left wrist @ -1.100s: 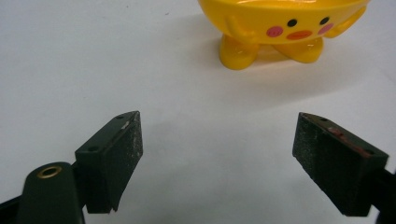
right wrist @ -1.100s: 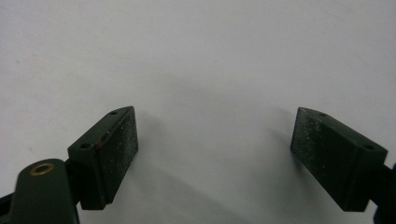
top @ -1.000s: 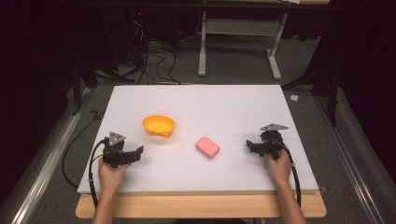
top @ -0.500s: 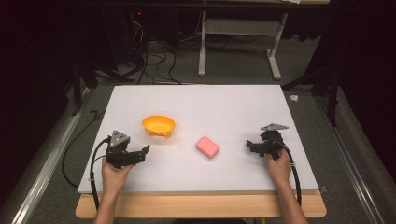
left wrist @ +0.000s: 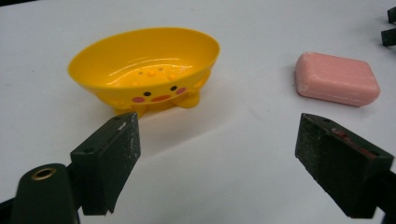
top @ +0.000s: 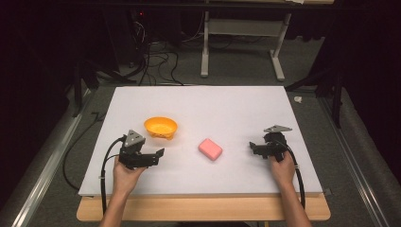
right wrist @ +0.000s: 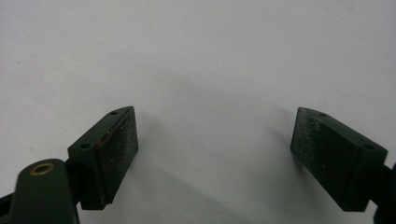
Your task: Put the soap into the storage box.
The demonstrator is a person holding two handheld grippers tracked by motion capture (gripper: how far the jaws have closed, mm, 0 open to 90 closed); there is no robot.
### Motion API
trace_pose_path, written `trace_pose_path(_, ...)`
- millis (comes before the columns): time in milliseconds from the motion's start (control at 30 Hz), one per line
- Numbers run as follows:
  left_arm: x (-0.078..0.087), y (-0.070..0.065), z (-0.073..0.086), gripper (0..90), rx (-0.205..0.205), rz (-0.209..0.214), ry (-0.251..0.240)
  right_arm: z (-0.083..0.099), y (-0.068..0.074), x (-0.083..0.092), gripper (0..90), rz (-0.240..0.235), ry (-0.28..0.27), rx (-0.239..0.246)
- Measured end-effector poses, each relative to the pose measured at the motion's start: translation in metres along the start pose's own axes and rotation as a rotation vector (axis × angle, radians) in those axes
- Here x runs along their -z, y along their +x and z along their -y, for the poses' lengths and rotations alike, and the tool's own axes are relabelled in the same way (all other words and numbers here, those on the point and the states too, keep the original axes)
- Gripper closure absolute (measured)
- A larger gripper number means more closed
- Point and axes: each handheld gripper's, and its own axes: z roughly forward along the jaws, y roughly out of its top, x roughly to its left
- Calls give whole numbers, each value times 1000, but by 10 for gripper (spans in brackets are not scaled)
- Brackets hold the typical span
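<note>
Soap (top: 210, 149) lies flat on the white table (top: 227, 109), mid-board, with the orange dish (top: 161, 126) at its ten o'clock, well apart. The left gripper (top: 160, 153), at the soap's nine o'clock, has its jaws spread wide and empty; so does the right gripper (top: 252, 147) at three o'clock. A good pick-up would likely square the jaws across the bar's short sides and come in low (soap is slippery). No brand or writing is readable; the dish bears only a painted duck face.
</note>
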Motion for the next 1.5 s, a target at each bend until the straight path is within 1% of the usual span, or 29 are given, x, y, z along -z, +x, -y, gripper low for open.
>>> trace_pose_path(33,-1,-2,-1,150,1,3,4,0,0,0,156,0,0,1)
trace_pose_path(133,-6,-10,-5,155,14,29,2,0,0,0,157,1,-2,4)
trace_pose_path(167,-7,-12,-6,155,7,31,2,0,1,0,158,4,-3,7)
trace_pose_path(200,-11,-19,-9,156,-6,37,-3,0,1,1,159,5,-3,12)
trace_pose_path(233,-11,-19,-9,156,-6,37,-3,0,1,1,159,5,-3,12)
trace_pose_path(400,-21,-33,-16,156,-29,80,-12,0,1,1,159,4,-2,11)
trace_pose_path(433,-21,-33,-16,156,-29,80,-12,0,1,1,159,4,-2,11)
trace_pose_path(533,-27,-39,-19,156,-39,93,-11,0,1,1,159,4,-3,11)
trace_pose_path(600,-29,-42,-21,156,-45,94,-10,0,1,1,159,4,-3,12)
trace_pose_path(633,-33,-46,-22,156,-48,103,-9,0,1,1,159,5,-3,12)
trace_pose_path(667,-33,-46,-22,156,-48,103,-9,0,1,1,159,5,-3,12)
trace_pose_path(733,-38,-50,-24,155,-57,115,0,0,0,0,160,-1,-2,8)
trace_pose_path(833,-42,-54,-26,155,-63,123,4,0,0,0,159,-2,-2,6)
trace_pose_path(1067,-60,-68,-30,154,-58,168,0,0,0,0,160,-1,-2,7)
trace_pose_path(1200,-72,-73,-30,154,-57,178,12,0,0,0,159,1,-3,9)
trace_pose_path(1333,-80,-78,-31,153,-56,175,17,0,0,0,159,3,-4,12)
trace_pose_path(1467,-88,-85,-33,151,-77,179,35,0,0,0,159,-1,-2,7)
trace_pose_path(1500,-92,-90,-34,150,-88,179,38,0,0,0,160,-2,-2,8)
